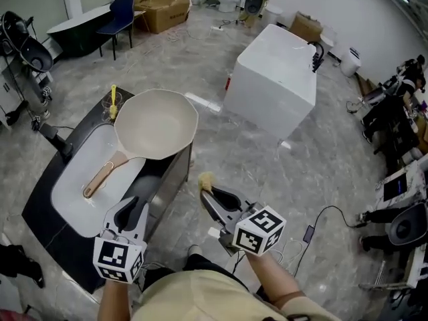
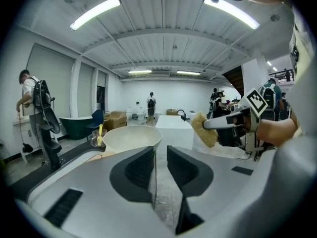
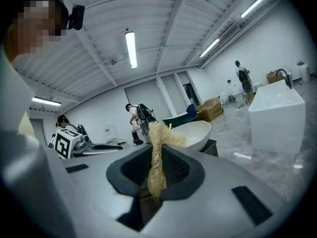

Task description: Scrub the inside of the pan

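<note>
At your lower left, your left gripper (image 1: 131, 209) hangs by the near corner of the sink (image 1: 70, 202), its jaws a narrow gap apart with nothing between them. Just ahead of it, the pan's handle (image 1: 100, 178) runs up and rightward to the pan (image 1: 157, 122), which sits open side up across the sink's far end, seemingly propped on the rim of the dark table (image 1: 40, 209). Further right, off the table's edge, your right gripper (image 1: 208, 196) pinches a yellow sponge (image 1: 206, 179). The pan's bowl lies forward and left of that sponge, and your left gripper is the nearer one to the handle.
</note>
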`<state>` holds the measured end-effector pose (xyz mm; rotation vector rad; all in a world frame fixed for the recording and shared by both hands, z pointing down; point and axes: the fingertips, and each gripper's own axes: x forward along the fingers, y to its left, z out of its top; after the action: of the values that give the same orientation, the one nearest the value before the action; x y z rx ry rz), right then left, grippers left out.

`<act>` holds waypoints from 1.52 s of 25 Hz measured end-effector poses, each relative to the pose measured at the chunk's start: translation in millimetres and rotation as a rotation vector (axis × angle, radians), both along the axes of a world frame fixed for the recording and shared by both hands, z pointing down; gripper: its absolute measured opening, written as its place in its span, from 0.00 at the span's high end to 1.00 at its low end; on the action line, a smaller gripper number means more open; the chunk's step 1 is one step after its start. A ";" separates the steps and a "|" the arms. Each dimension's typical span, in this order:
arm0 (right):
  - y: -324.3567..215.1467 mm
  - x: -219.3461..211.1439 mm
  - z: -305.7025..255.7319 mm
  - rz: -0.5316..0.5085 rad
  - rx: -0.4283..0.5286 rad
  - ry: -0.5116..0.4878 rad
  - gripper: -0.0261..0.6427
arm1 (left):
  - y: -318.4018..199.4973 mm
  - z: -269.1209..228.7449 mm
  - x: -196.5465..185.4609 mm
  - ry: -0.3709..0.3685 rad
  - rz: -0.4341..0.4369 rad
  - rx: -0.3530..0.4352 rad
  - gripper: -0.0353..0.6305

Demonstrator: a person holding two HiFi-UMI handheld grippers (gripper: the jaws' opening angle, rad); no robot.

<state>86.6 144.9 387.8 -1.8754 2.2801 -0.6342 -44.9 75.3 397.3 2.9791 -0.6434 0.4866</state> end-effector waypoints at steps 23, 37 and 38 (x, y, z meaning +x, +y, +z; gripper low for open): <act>-195.6 38.0 -26.2 -0.224 -0.015 0.235 0.86 | -131.3 20.3 22.3 -0.388 -0.071 0.212 0.66; -314.4 40.4 8.8 -0.276 -0.123 0.382 0.86 | -175.5 53.5 24.3 -0.512 0.037 0.066 0.59; -320.2 43.2 11.3 -0.277 -0.133 0.391 0.86 | -177.8 53.8 24.0 -0.514 0.028 0.053 0.59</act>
<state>129.8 -175.3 399.1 -1.8961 2.8466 -0.4937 -20.9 -102.5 451.1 2.9168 -0.6489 1.2767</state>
